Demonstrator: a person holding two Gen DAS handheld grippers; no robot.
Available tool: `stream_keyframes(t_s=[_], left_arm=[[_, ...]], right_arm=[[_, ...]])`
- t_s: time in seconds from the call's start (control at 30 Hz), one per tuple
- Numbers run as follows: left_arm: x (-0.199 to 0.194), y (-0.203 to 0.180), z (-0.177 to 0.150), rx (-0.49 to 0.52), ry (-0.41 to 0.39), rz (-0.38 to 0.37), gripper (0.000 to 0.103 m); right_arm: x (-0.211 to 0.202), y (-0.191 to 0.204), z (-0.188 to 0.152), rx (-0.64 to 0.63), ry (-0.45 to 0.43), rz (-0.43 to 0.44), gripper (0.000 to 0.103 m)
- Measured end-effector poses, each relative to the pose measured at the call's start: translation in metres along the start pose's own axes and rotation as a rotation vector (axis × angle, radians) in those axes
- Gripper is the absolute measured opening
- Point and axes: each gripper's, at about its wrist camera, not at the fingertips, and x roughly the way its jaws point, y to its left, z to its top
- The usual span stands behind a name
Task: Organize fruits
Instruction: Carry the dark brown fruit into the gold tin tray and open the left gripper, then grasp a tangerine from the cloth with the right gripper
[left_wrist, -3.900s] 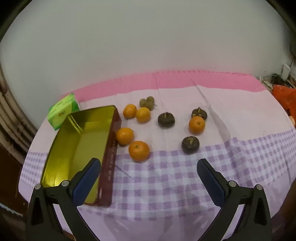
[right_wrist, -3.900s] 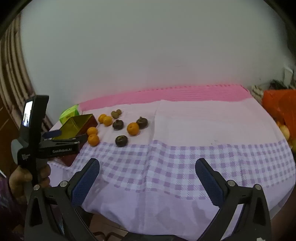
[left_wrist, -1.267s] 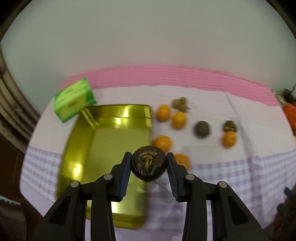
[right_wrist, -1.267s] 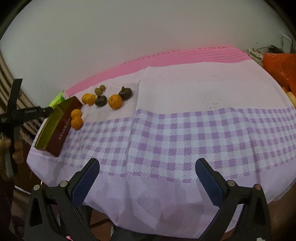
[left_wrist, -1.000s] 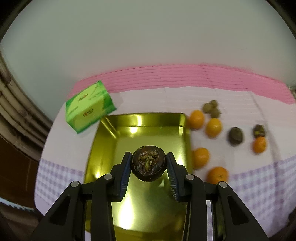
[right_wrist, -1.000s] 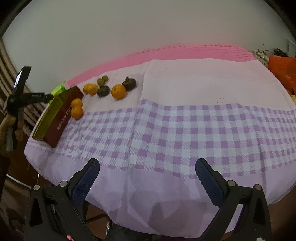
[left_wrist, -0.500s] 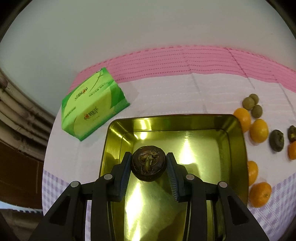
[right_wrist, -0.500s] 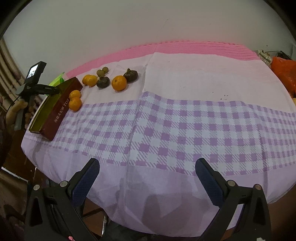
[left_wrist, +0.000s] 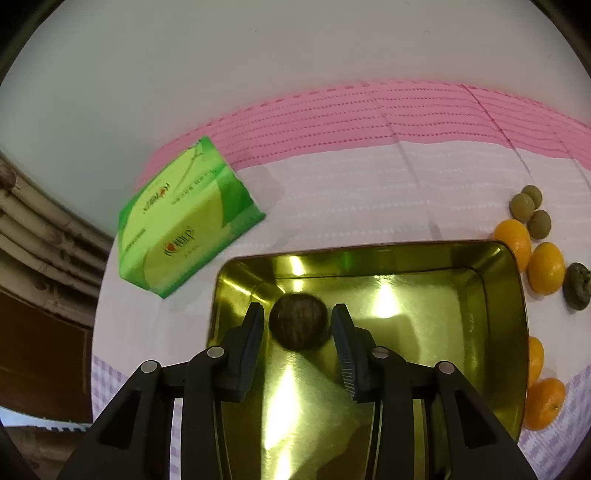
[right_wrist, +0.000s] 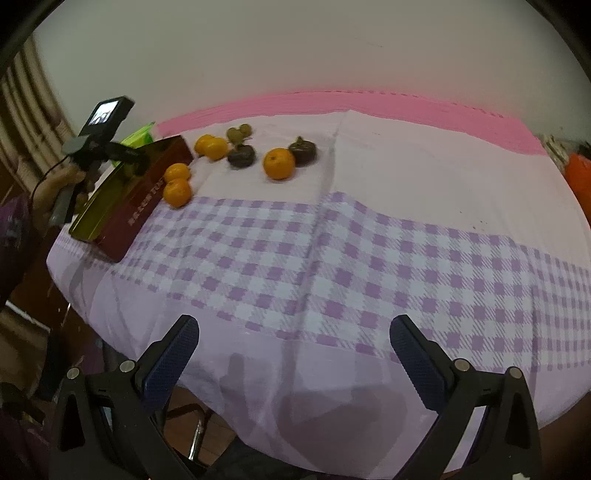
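In the left wrist view my left gripper (left_wrist: 298, 332) hangs over the gold tin (left_wrist: 495, 295). Its jaws stand slightly apart with small gaps around a blurred dark mangosteen (left_wrist: 298, 326) between them, over the tin's left part. Oranges (left_wrist: 546, 263) and small green fruits (left_wrist: 521, 206) lie right of the tin, with another mangosteen (left_wrist: 577, 286). In the right wrist view my right gripper (right_wrist: 293, 354) is wide open and empty above the table's front edge. The tin (right_wrist: 125, 201), oranges (right_wrist: 279, 163) and mangosteens (right_wrist: 303, 152) lie far left.
A green tissue pack (left_wrist: 184, 221) lies behind the tin on the left. The pink and purple-checked tablecloth (right_wrist: 369, 240) covers the table. An orange bag (right_wrist: 580, 181) sits at the far right edge. The left hand-held gripper (right_wrist: 99, 147) shows by the tin.
My left gripper carried the mangosteen from the cloth over the tin and lower into it. Its jaws have just parted and the fruit has dropped from their grip. The right gripper stayed open.
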Motion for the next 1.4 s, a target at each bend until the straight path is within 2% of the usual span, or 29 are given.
stream_keyframes(t_s=[0.1, 0.23, 0.37, 0.5, 0.6, 0.8, 1.0, 1.13, 1.23, 1.3, 1.4], left_arm=[[-0.008, 0.004, -0.001, -0.007, -0.013, 0.026, 0.044], [-0.034, 0.01, -0.008, -0.043, -0.055, -0.008, 0.046], [-0.067, 0.009, -0.022, -0.07, -0.103, -0.016, 0.059], [-0.103, 0.007, -0.04, -0.099, -0.145, -0.028, 0.063], [-0.128, 0.01, -0.055, -0.149, -0.159, -0.057, 0.068], [-0.156, 0.018, -0.094, -0.264, -0.158, -0.079, 0.074], [-0.169, 0.015, -0.147, -0.347, -0.123, -0.094, 0.074], [-0.169, 0.006, -0.179, -0.363, -0.118, -0.078, 0.075], [-0.163, 0.004, -0.185, -0.355, -0.126, -0.037, 0.075], [-0.158, 0.008, -0.186, -0.375, -0.124, -0.062, 0.075], [-0.153, 0.012, -0.189, -0.384, -0.121, -0.055, 0.075]], right_arm=[[0.001, 0.007, 0.002, -0.019, 0.007, 0.012, 0.103], [-0.002, 0.013, 0.01, -0.04, -0.001, 0.041, 0.103], [-0.008, 0.023, 0.031, -0.089, -0.039, 0.058, 0.103], [-0.006, 0.041, 0.055, -0.141, -0.079, 0.097, 0.103], [0.007, 0.058, 0.068, -0.214, -0.094, 0.094, 0.103], [0.047, 0.084, 0.078, -0.296, -0.052, 0.088, 0.103], [0.071, 0.099, 0.087, -0.291, -0.067, 0.113, 0.103], [0.088, 0.113, 0.097, -0.317, -0.064, 0.128, 0.096], [0.099, 0.125, 0.106, -0.35, -0.066, 0.129, 0.091], [0.11, 0.132, 0.112, -0.37, -0.062, 0.123, 0.089], [0.125, 0.139, 0.12, -0.404, -0.048, 0.107, 0.083]])
